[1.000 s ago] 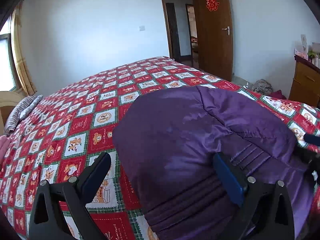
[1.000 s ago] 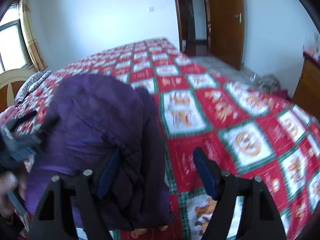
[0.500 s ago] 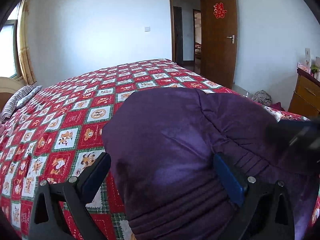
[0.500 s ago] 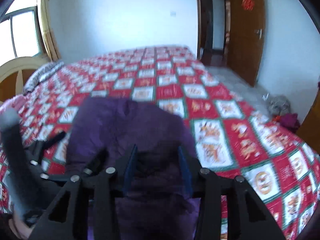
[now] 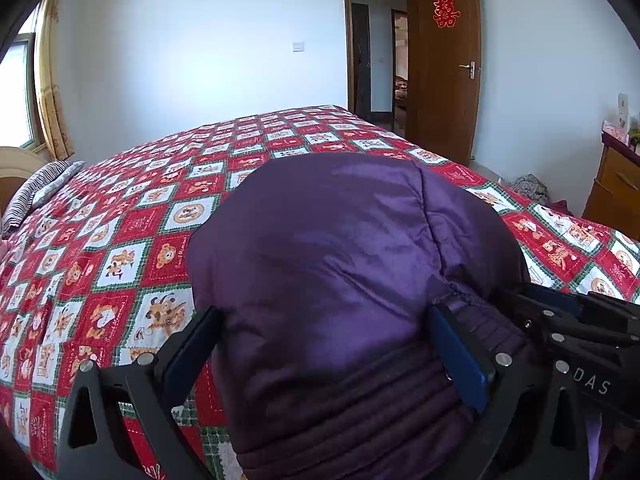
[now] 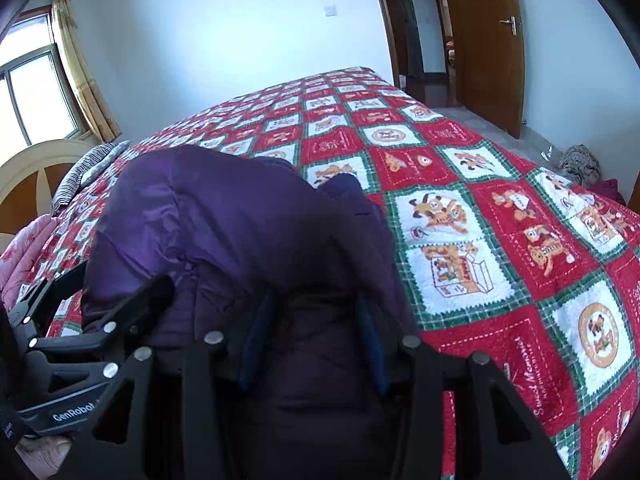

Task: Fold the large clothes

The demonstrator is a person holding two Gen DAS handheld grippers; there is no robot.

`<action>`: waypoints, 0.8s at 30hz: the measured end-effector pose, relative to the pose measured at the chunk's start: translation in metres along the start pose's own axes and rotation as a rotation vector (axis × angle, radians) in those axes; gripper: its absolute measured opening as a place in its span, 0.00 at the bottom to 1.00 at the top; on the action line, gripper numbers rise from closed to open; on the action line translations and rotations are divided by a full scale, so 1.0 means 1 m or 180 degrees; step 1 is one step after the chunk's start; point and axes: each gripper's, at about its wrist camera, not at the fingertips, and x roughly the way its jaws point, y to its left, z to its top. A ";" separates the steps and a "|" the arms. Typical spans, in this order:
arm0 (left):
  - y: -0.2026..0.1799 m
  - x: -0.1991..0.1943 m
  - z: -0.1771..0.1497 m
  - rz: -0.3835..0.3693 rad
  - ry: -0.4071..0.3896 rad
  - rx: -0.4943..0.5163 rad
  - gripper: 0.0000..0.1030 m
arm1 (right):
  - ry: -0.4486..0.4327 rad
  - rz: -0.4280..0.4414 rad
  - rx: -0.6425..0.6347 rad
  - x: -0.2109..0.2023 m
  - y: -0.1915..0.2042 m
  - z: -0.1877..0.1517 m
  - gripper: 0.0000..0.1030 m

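A bulky purple padded jacket [image 5: 344, 264] lies bunched at the near edge of the bed; it also shows in the right wrist view [image 6: 224, 232]. My left gripper [image 5: 326, 344] is open wide, its fingers straddling the jacket's ribbed hem. My right gripper [image 6: 314, 332] has its jaws partly closed on a thick fold of the jacket. The right gripper shows at the right edge of the left wrist view [image 5: 580, 332]. The left gripper shows at the left of the right wrist view [image 6: 76, 320].
The bed is covered by a red, white and green patchwork quilt [image 5: 132, 248] with bear prints. A striped pillow [image 5: 36, 192] and a pink garment [image 6: 24, 256] lie at the left. A wooden dresser [image 5: 616, 192], a clothes pile [image 5: 530, 188] and an open door [image 5: 448, 64] are on the right.
My right gripper moved left onto the jacket and narrowed from wide open to gripping a fold. The jacket bunched up closer to the cameras. My left gripper stayed open.
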 end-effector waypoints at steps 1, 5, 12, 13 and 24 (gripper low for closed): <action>0.002 -0.002 0.001 -0.0042 0.0021 -0.0007 0.99 | 0.0005 0.0005 0.0005 -0.001 0.000 0.001 0.45; 0.035 -0.033 0.005 -0.0278 -0.0011 -0.0254 0.99 | -0.0049 0.0243 0.0192 -0.022 -0.012 0.010 0.72; 0.093 -0.046 0.000 -0.0486 0.0076 -0.0770 0.99 | -0.0122 0.0391 0.0245 -0.038 -0.027 0.017 1.00; 0.090 -0.037 -0.003 -0.0510 0.0200 -0.0769 0.99 | -0.0028 0.0402 0.0231 -0.030 -0.027 0.018 1.00; 0.081 0.015 -0.025 -0.1146 0.0365 -0.1318 0.99 | 0.0600 0.1375 0.1010 0.040 -0.074 0.000 1.00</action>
